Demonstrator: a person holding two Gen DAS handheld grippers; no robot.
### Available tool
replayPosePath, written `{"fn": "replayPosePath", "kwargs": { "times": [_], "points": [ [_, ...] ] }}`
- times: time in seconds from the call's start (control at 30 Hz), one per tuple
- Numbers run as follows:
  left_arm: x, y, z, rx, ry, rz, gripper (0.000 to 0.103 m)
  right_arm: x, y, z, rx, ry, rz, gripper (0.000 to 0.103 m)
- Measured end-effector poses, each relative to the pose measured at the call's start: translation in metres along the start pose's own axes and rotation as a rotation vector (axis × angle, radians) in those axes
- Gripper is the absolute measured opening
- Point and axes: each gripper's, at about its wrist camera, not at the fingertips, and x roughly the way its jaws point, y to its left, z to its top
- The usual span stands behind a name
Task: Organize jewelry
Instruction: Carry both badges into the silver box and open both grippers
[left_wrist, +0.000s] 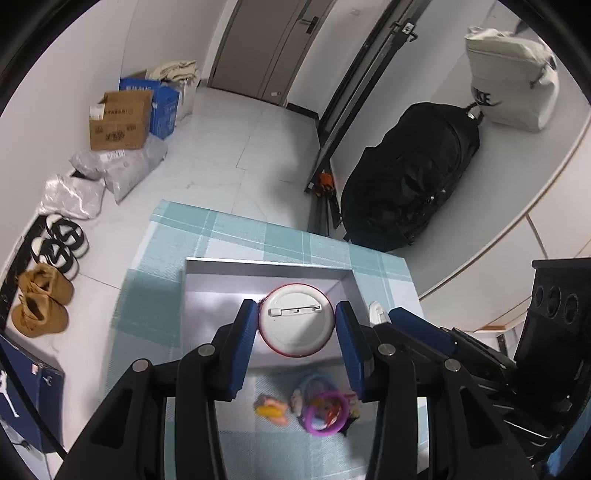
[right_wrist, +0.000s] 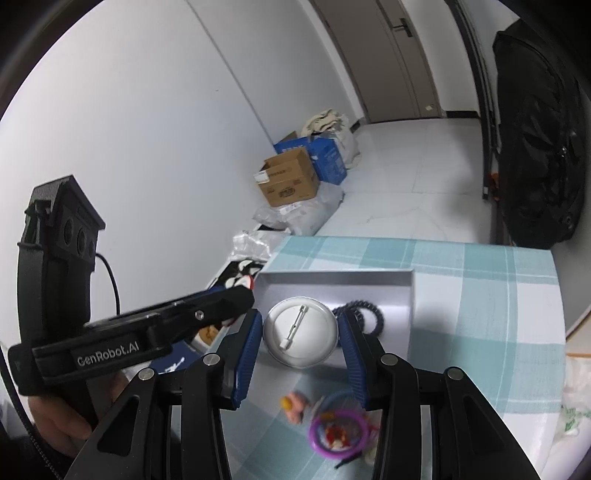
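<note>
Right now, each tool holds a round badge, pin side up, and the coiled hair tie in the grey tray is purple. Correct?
Not quite: the coiled hair tie in the grey tray is dark, not purple, as the right wrist view shows. The rest stands.

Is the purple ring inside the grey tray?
No, the purple ring lies on the checked tablecloth with other small trinkets, in front of the grey tray.

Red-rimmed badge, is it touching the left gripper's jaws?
Touching. The left wrist view shows the red-rimmed badge squeezed between the left gripper jaws, no gap.
</note>
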Motion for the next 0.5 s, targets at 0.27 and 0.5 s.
{"fn": "replayPosePath", "kwargs": {
  "times": [0.27, 0.5],
  "points": [
    [0.017, 0.000, 0.014, -0.013, 0.020, 0.011, 0.037, 0.016, -0.027, 0.019, 0.076, -0.007, -0.004, 0.042],
    [0.040, 0.005, 0.016, -0.026, 0.072, 0.050, 0.037, 0.036, -0.052, 0.026, 0.170, 0.034, 0.013, 0.042]
  ]
}}
